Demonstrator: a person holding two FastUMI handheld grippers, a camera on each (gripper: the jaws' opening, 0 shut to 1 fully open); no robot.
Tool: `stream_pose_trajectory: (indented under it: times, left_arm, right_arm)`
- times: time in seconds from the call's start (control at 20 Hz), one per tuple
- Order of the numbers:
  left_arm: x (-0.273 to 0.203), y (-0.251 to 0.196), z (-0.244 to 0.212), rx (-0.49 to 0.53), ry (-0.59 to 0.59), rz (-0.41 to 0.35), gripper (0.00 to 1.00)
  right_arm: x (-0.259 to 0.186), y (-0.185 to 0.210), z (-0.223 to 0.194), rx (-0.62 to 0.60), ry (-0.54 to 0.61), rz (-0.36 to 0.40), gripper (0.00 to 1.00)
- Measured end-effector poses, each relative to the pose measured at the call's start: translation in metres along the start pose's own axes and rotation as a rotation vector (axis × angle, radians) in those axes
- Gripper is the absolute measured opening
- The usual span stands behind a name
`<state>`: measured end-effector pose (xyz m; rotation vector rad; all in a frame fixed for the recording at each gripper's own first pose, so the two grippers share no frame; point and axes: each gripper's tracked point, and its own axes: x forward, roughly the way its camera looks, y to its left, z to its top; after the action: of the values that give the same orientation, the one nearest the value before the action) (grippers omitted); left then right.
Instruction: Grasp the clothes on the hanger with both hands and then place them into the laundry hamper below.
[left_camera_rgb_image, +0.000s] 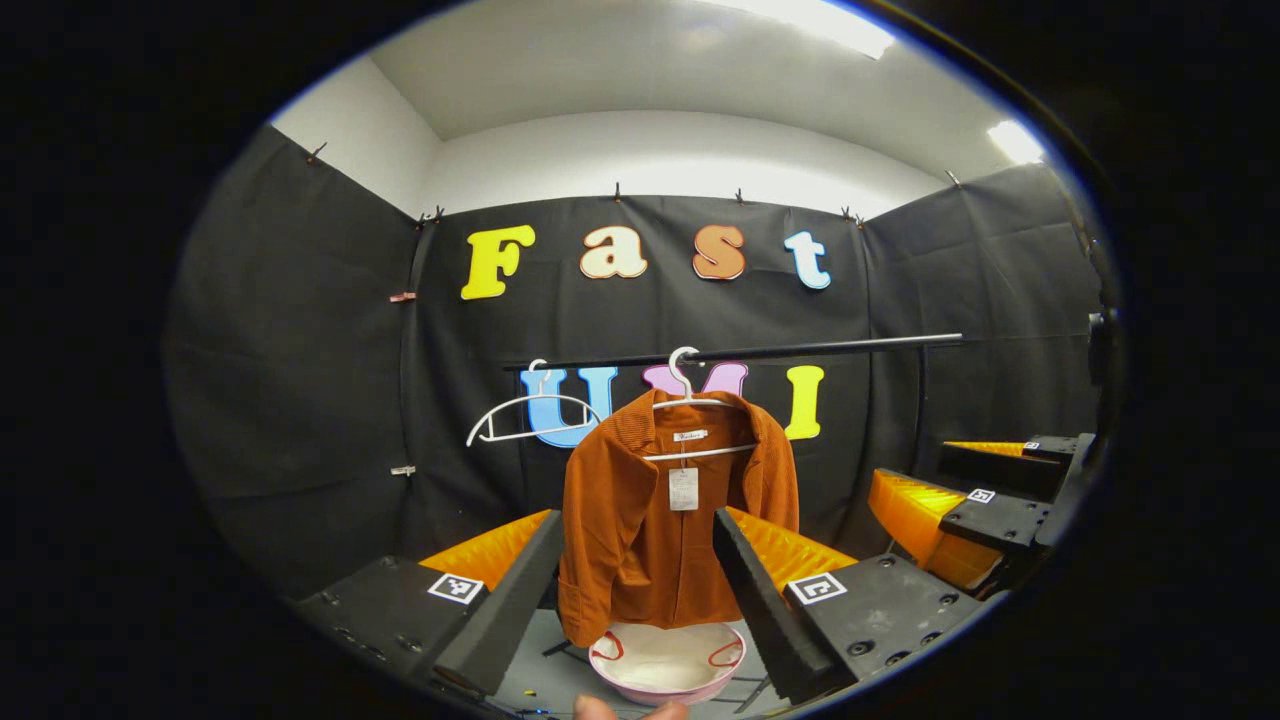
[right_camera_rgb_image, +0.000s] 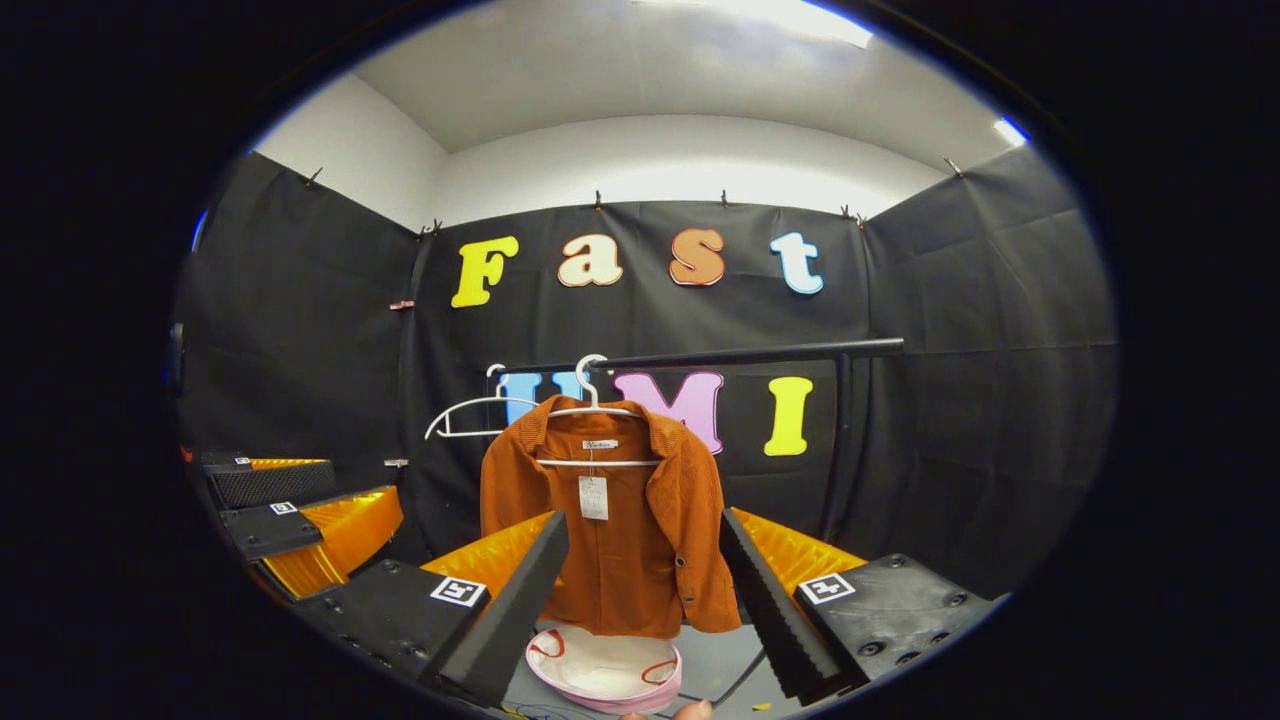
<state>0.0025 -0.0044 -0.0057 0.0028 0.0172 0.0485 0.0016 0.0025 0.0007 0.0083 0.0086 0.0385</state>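
The jaws of both grippers stand wide open and hold nothing. The left gripper and the right gripper each point forward at the jacket, well short of it, so that the garment is framed between the spread fingers in each view. This alignment suits a two-handed approach: each gripper can advance on its own side of the cloth.

The jacket hangs on a white hanger hooked over a dark rail. It hangs open at the front, with a paper tag dangling from the collar area. A second hanger, bare, hangs on the same rail just beside it. The hamper sits on the floor directly beneath the hem of the jacket. That position lets the garment drop straight in once it is freed.

In the left gripper view, the right gripper appears at the right edge, level with the left one and apart from it. In the right gripper view, the left gripper appears at the left edge.

Judgement: the task is at its start. No grasp is made yet. The next move calls for closing in on the shoulders or upper front, one gripper per side. The shoulders must be cleared from the hanger arms; otherwise the cloth may snag or pull the hanger off the rail.
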Motion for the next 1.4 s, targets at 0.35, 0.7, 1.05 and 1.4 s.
stream_pose_trajectory:
  times: [0.35, 0.7, 1.05, 1.4]
  left_arm:
    - [0.002, -0.013, 0.003, 0.0, -0.006, 0.073, 0.95]
    - [0.036, -0.03, -0.001, 0.016, -0.005, 0.077, 0.92]
    - [0.126, -0.034, -0.005, 0.019, -0.031, -0.017, 0.92]
    - [0.25, 0.003, -0.033, 0.029, -0.073, 0.052, 0.94]
  right_arm:
    - [0.003, 0.004, 0.003, 0.011, 0.008, 0.057, 0.98]
    - [0.048, -0.023, -0.002, 0.022, 0.002, 0.078, 0.97]
    - [0.107, -0.034, 0.006, -0.002, -0.055, -0.031, 0.98]
    - [0.174, -0.036, -0.011, -0.036, -0.074, -0.115, 0.98]
